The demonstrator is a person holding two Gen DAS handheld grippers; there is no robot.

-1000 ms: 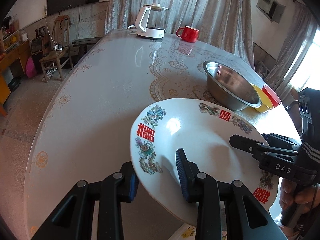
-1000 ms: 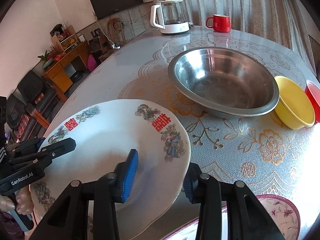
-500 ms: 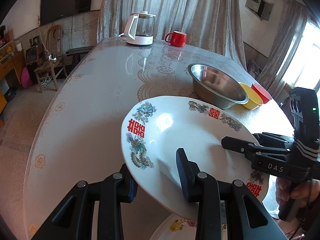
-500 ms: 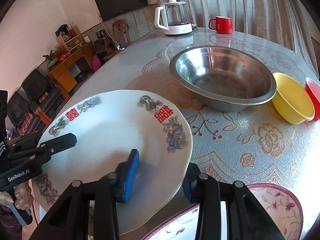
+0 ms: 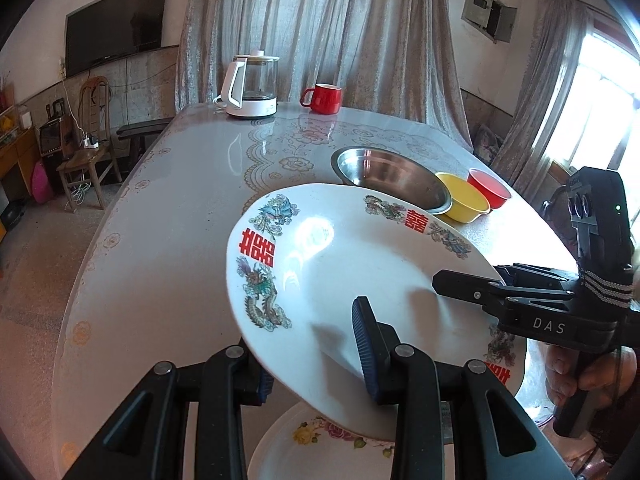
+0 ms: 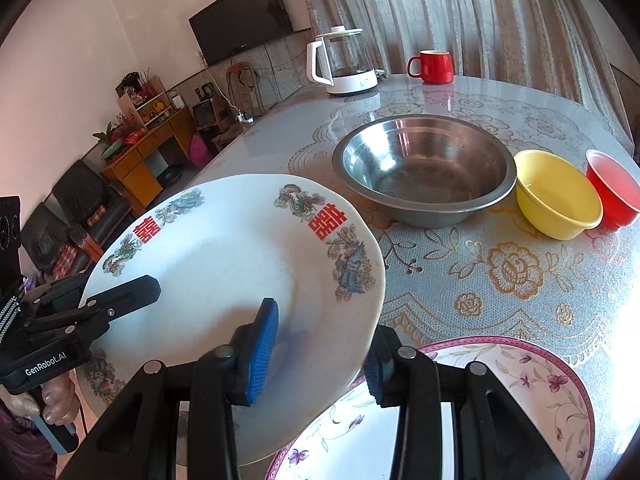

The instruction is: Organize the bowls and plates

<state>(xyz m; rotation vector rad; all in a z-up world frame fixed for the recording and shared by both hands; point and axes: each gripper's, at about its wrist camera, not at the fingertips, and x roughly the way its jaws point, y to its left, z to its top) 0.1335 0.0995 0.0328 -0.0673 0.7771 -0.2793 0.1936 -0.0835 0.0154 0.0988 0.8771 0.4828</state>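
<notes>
"DAS" right gripper (image 5: 472, 284) and "GenRobot.AI" left gripper (image 6: 120, 292) clamp plate (image 6: 224, 264).

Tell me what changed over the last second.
Both grippers, left and right, have lifted the dragon plate higher above the flowered plate; more of that plate shows. Grips are unchanged, and the steel bowl and other dishes have not moved.

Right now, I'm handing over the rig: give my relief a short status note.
Left gripper: shut on the big white plate, near rim.
Right gripper: shut on the same plate's opposite rim.
The plate is held in the air, tilted, above two floral plates at the table's near edge.
Steel bowl, yellow bowl and red bowl sit side by side, not nested.
Done: plate lifted. Left: set it down, stack the bowls.
</notes>
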